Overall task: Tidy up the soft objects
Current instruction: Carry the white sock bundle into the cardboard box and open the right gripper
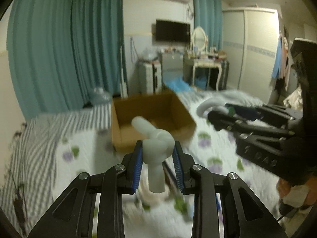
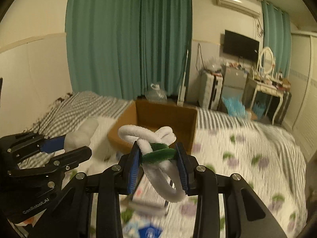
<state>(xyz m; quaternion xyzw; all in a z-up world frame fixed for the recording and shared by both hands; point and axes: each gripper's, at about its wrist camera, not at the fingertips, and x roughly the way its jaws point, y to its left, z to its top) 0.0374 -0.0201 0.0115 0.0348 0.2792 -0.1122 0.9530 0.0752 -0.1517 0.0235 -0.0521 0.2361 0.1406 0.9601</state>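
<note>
My left gripper (image 1: 158, 148) is shut on a knotted white soft tube (image 1: 156, 140) and holds it above the bed, in front of an open cardboard box (image 1: 138, 107). My right gripper (image 2: 158, 154) is shut on a white fuzzy loop with a green band (image 2: 156, 152), also above the bed and just short of the box (image 2: 166, 115). The right gripper shows in the left wrist view (image 1: 221, 117) at the right, with the white loop (image 1: 206, 105) in it. The left gripper shows in the right wrist view (image 2: 65, 148) at the left, holding the white tube (image 2: 83, 132).
The box sits on a bed with a floral quilt (image 1: 210, 154) and a grey striped blanket (image 1: 35, 138). Teal curtains (image 1: 65, 49), a clear water jug (image 2: 155, 94), a suitcase (image 2: 210, 89), a dressing table (image 2: 267, 87) and a wardrobe (image 1: 255, 47) stand beyond. A flat package (image 2: 146, 198) lies below my right gripper.
</note>
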